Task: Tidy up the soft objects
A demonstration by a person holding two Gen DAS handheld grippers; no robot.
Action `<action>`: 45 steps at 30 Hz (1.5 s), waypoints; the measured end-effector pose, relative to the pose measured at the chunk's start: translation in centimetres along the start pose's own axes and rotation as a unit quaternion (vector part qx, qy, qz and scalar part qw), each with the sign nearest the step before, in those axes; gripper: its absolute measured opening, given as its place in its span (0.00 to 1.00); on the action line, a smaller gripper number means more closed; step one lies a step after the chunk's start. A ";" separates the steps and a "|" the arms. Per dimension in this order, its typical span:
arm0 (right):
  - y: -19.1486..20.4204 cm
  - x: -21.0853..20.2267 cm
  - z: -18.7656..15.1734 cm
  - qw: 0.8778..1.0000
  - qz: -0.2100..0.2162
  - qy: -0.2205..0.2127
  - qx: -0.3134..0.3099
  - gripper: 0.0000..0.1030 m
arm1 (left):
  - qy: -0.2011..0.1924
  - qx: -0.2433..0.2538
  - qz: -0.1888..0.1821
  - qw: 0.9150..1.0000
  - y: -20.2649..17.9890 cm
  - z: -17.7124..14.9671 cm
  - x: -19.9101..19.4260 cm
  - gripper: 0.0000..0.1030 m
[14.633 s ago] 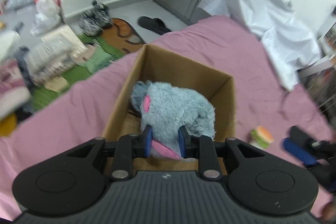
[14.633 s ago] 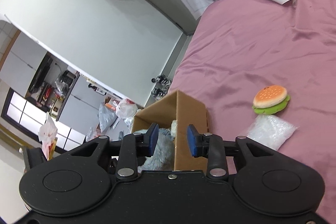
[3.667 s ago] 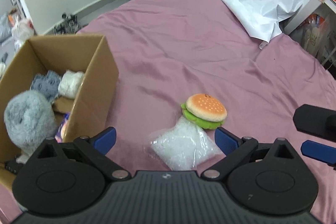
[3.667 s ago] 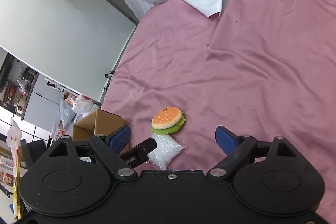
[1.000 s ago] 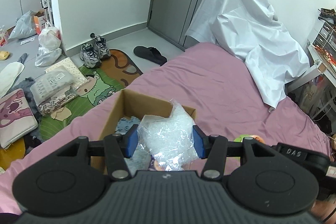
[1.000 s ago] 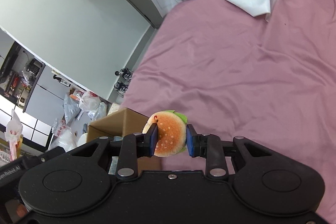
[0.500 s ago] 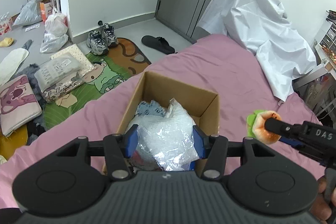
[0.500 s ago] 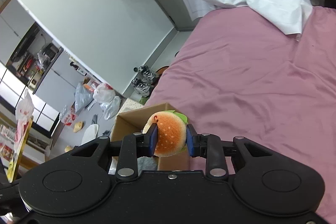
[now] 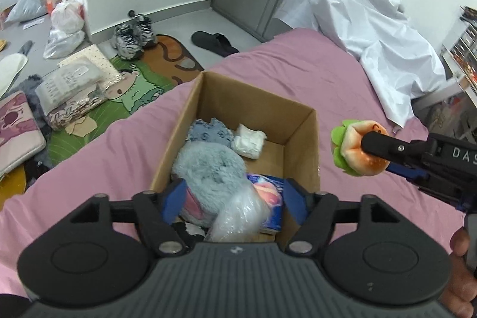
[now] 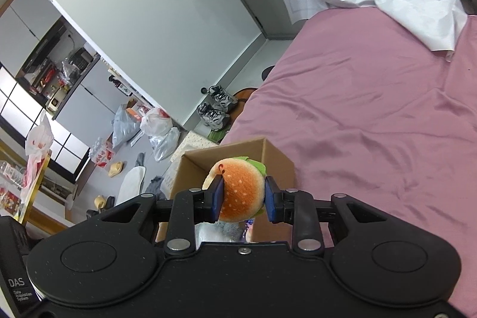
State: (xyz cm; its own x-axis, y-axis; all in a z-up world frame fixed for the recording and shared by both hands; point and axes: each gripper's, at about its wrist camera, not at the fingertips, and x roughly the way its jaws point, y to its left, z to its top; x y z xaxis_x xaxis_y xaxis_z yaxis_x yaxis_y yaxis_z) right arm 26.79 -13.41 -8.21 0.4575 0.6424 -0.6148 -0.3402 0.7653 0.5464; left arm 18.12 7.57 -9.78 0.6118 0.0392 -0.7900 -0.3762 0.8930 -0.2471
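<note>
**Bag let go over the box, burger waiting its turn**

We hold the left gripper [image 9: 234, 200] above the near end of the cardboard box [image 9: 301, 121], its fingers spread wide, so the clear plastic bag [image 9: 238, 215] drops inside, seemingly free of both pads. It lies crumpled and glossy against the grey plush toy [image 9: 208, 166]. The box sits by the bed's [image 9: 342, 85] floor-side edge. Our right gripper [image 10: 241, 195] clamps the burger plush [image 10: 242, 192], orange bun speckled white with a green frill, beside the box's right wall, ready, we judge, to follow.
</note>
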 end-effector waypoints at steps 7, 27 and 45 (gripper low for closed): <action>0.8 1.0 -0.3 1.000 0.020 0.000 -0.003 0.35 | 0.007 -0.019 0.006 1.000 1.4 0.5 0.6 0.71; 0.3 -2.4 -1.1 0.999 0.006 -0.024 0.024 0.63 | 0.012 0.029 0.024 0.999 0.4 0.9 -1.1 0.90; 1.3 -8.6 -3.1 0.999 -0.030 -0.041 -0.015 0.92 | 0.000 0.069 0.008 0.998 -2.4 -0.7 -6.7 1.00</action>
State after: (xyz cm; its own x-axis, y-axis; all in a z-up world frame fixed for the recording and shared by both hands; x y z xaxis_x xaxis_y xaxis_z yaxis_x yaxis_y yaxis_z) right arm 19.89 -17.79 -3.96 0.5435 0.5902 -0.5969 -0.3333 0.8044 0.4918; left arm 14.48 4.84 -4.27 0.6067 0.0529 -0.7932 -0.2856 0.9457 -0.1553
